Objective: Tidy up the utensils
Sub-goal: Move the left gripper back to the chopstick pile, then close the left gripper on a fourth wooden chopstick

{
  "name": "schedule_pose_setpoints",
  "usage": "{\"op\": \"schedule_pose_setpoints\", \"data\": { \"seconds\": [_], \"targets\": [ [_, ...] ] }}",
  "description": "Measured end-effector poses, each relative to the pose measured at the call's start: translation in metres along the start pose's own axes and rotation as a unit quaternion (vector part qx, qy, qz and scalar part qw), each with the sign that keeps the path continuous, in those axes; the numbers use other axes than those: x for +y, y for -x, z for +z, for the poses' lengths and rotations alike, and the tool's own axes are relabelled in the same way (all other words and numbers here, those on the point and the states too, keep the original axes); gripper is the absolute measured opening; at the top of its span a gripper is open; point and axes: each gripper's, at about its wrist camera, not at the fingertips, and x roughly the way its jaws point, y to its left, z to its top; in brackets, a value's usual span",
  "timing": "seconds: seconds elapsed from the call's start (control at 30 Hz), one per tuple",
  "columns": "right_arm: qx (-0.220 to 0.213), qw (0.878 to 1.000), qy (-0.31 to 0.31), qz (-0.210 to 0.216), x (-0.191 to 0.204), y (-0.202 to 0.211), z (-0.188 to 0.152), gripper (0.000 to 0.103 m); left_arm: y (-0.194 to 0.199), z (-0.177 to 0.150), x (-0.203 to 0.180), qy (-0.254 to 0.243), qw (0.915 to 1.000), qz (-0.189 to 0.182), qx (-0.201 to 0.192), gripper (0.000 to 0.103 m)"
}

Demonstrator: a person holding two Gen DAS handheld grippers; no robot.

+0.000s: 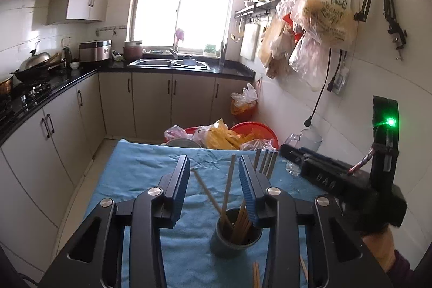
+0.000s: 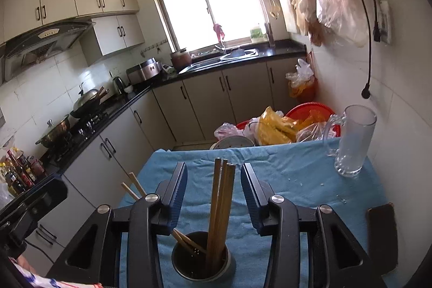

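A dark metal cup (image 1: 235, 239) stands on the blue cloth (image 1: 140, 180) and holds several wooden chopsticks (image 1: 228, 188). My left gripper (image 1: 213, 166) is open above the cup, empty, with chopsticks rising between its fingers. More chopsticks (image 1: 256, 274) lie on the cloth near the front edge. In the right wrist view the same cup (image 2: 201, 259) holds several chopsticks (image 2: 221, 201). My right gripper (image 2: 214, 174) is open and empty above it. The right gripper's body (image 1: 337, 180) shows at the right of the left wrist view.
A glass mug (image 2: 353, 142) stands at the cloth's far right corner. A dark flat object (image 2: 382, 236) lies on the cloth at the right. Red basins (image 2: 310, 112) with plastic bags sit beyond the table. Kitchen counters run along the left and back.
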Motion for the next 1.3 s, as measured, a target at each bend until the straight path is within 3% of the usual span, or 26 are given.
{"op": "schedule_pose_setpoints", "data": {
  "seconds": [0.23, 0.4, 0.53, 0.7, 0.83, 0.9, 1.03, 1.17, 1.3],
  "targets": [
    [-0.009, 1.0, 0.009, -0.02, -0.009, 0.044, -0.013, 0.057, 0.044, -0.026, 0.013, 0.005, 0.9999, 0.006, -0.011, 0.043],
    [0.022, 0.999, 0.004, -0.047, -0.036, 0.061, -0.05, 0.06, 0.053, -0.061, 0.016, 0.012, 0.9998, 0.001, 0.013, 0.047],
    [0.082, 0.994, -0.005, -0.073, -0.063, 0.061, -0.099, 0.06, 0.038, -0.1, 0.015, 0.025, 0.997, -0.016, 0.071, 0.047],
    [0.162, 0.983, 0.001, -0.082, -0.092, 0.055, -0.164, 0.06, 0.001, -0.157, -0.006, 0.0, 0.9872, -0.042, 0.154, 0.047],
    [0.194, 0.977, 0.001, -0.087, -0.106, 0.053, -0.196, 0.057, -0.033, -0.192, -0.026, -0.019, 0.9733, -0.07, 0.218, 0.032],
    [0.199, 0.976, -0.001, -0.088, -0.11, 0.053, -0.206, 0.057, -0.046, -0.206, -0.034, -0.033, 0.9673, -0.085, 0.237, 0.03],
    [0.202, 0.976, -0.004, -0.084, -0.118, 0.053, -0.215, 0.057, -0.06, -0.228, -0.05, -0.062, 0.9593, -0.099, 0.257, 0.026],
    [0.205, 0.975, 0.0, -0.084, -0.122, 0.048, -0.222, 0.057, -0.074, -0.237, -0.063, -0.09, 0.9533, -0.091, 0.273, 0.013],
    [0.204, 0.975, 0.004, -0.084, -0.116, 0.043, -0.223, 0.057, -0.077, -0.236, -0.064, -0.099, 0.9541, -0.085, 0.269, 0.006]
  ]
}}
